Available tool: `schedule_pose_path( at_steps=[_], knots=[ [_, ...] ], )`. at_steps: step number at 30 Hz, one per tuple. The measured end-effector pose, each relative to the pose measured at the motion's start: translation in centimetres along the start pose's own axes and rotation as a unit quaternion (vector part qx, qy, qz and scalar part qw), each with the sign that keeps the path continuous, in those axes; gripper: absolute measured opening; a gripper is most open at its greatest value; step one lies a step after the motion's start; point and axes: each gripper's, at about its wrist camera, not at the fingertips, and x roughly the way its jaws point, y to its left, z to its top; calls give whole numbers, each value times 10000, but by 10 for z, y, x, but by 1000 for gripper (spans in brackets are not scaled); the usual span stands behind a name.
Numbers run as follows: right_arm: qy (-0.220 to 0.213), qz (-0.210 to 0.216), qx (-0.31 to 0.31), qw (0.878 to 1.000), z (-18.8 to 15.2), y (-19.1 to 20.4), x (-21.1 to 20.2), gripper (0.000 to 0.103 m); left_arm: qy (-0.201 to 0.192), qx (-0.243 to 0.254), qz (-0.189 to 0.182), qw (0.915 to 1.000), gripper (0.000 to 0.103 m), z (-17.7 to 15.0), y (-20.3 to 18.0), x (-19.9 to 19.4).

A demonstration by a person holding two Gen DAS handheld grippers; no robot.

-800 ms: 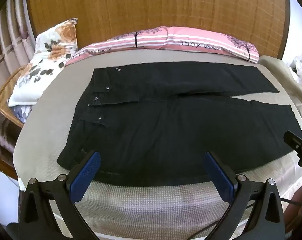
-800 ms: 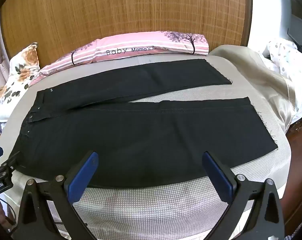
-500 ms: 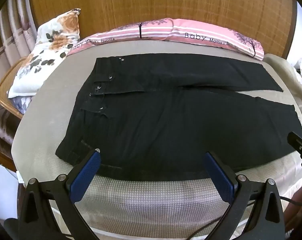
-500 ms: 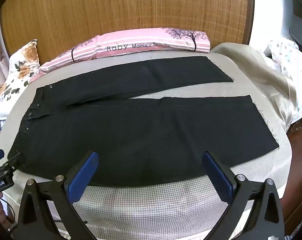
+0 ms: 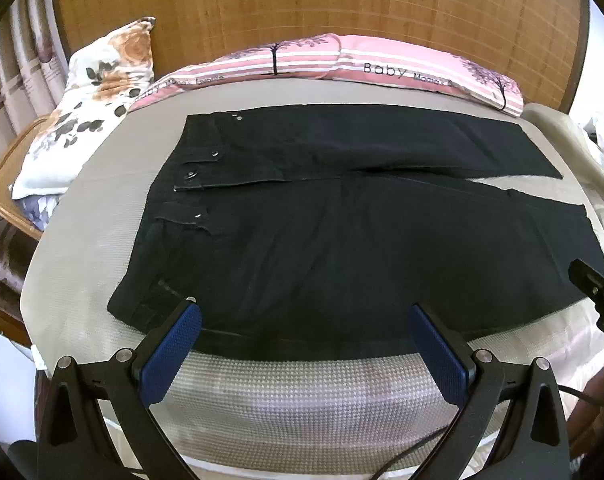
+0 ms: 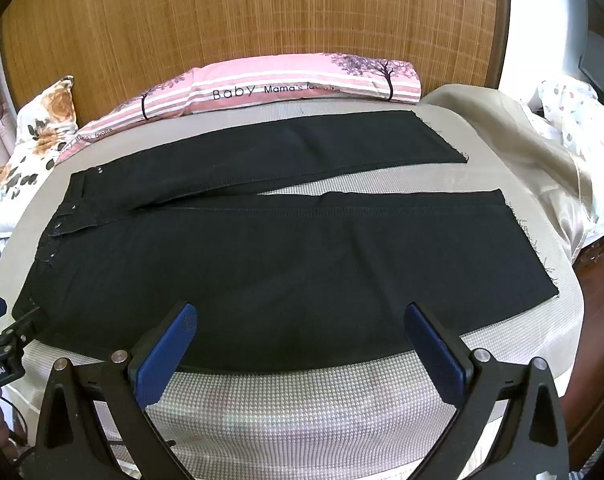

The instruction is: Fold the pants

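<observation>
Black pants (image 5: 342,240) (image 6: 285,264) lie flat on the bed, waistband to the left, both legs stretched to the right with a narrow gap between the hems. My left gripper (image 5: 302,312) hovers open over the near edge of the pants by the waist end, nothing between its blue pads. My right gripper (image 6: 302,312) hovers open over the near leg's front edge, also holding nothing. Each gripper shows at the side of the other view: the right gripper (image 5: 594,288) and the left gripper (image 6: 1,332).
The bed has a beige houndstooth cover (image 6: 302,400). A pink striped pillow (image 6: 281,84) lies along the bamboo headboard (image 6: 261,16). A floral pillow (image 5: 85,104) sits at the left, a crumpled beige blanket (image 6: 542,160) at the right.
Both views have shifted slightly: the pants sit a little higher and further in frame, as both grippers drew back or tilted a bit. Both stay open; the pants have not moved.
</observation>
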Motion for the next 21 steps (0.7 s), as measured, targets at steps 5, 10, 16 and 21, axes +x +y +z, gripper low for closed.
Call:
schedule_pose_path(
  at_steps=[5, 10, 16, 21],
  knots=[
    [5, -12, -4, 10000, -1, 1, 1, 103, 14, 41, -40, 10000, 102, 0, -2, 0],
    [12, -5, 10, 10000, 0, 1, 2, 103, 1, 79, -62, 9999, 102, 0, -3, 0],
    [9, 4, 4, 10000, 0, 0, 1, 103, -23, 81, -56, 9999, 102, 0, -4, -1],
    [-9, 8, 0, 10000, 1, 0, 2, 103, -90, 46, -27, 9999, 102, -1, -3, -4]
  ],
)
